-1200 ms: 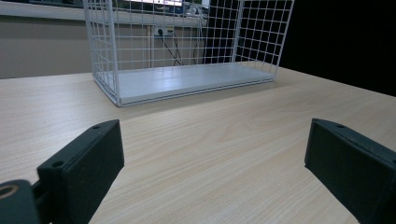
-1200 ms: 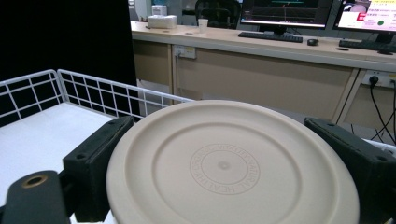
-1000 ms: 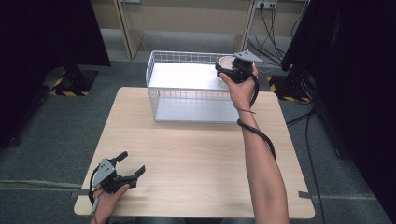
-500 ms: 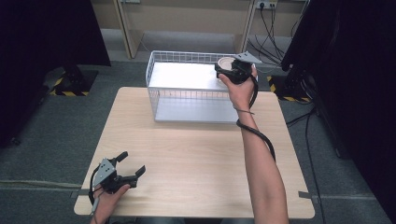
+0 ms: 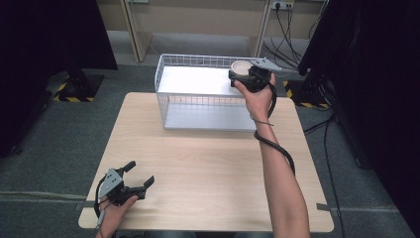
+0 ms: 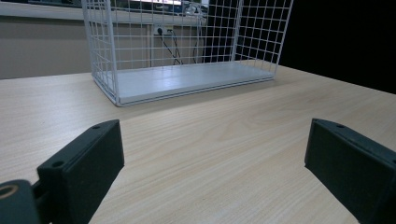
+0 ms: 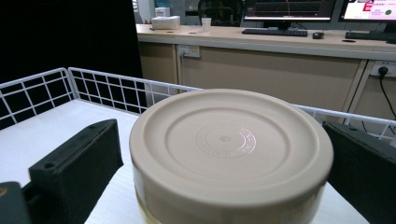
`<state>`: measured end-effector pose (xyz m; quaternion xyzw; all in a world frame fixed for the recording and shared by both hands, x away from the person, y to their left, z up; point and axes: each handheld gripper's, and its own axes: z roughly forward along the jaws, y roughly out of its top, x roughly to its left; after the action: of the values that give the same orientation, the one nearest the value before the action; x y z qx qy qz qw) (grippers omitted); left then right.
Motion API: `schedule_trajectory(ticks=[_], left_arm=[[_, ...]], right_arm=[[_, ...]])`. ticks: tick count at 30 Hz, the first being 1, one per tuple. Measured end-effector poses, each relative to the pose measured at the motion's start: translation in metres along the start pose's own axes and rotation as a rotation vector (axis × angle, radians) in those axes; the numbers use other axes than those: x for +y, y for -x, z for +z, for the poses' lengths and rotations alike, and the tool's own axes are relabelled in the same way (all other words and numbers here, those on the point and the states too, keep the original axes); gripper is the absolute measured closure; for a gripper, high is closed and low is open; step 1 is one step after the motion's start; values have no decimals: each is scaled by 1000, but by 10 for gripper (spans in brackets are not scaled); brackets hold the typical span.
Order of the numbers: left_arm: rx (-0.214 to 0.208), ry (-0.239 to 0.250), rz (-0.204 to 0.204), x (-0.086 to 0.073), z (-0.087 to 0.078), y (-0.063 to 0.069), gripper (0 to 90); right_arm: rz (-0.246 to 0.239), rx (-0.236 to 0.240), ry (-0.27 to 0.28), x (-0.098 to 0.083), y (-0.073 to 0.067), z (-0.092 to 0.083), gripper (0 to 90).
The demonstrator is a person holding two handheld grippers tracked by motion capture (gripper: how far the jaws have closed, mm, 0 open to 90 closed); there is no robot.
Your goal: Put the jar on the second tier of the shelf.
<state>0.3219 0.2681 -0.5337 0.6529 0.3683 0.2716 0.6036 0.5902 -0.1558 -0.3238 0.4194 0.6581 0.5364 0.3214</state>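
Jar: we see a round jar (image 7: 231, 158) with a beige lid held between the jaws of the right claw (image 5: 246, 75), above the right end of the basket (image 5: 171, 74), just inside its rim.
Right claw: clenched on the jar, one jaw at each side of it; the hand is raised over the basket's near right corner.
Basket: white wire, with a white floor that lies bare; it stands at the far edge of the worktop (image 5: 213, 163).
Left claw: released, jaws wide apart and holding nothing (image 5: 136, 179); it rests low at the worktop's near left corner, well apart from the basket and pointed toward it.
Progress: we judge the carry nearly done; the jar hangs over the basket and is not yet set down.
Left to do: lower the jar to the basket floor, let go, draw the claw out.
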Motion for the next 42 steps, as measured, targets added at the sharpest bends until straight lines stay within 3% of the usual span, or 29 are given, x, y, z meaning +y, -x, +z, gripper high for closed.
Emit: schedule_trajectory(ticks=[27, 42], left_arm=[[2, 5, 0, 0, 0, 0, 41], [4, 3, 2, 0, 0, 0, 41]], right_arm=[[0, 26, 3, -10, -7, -40, 9], [-22, 62, -3, -28, -15, -59, 9]])
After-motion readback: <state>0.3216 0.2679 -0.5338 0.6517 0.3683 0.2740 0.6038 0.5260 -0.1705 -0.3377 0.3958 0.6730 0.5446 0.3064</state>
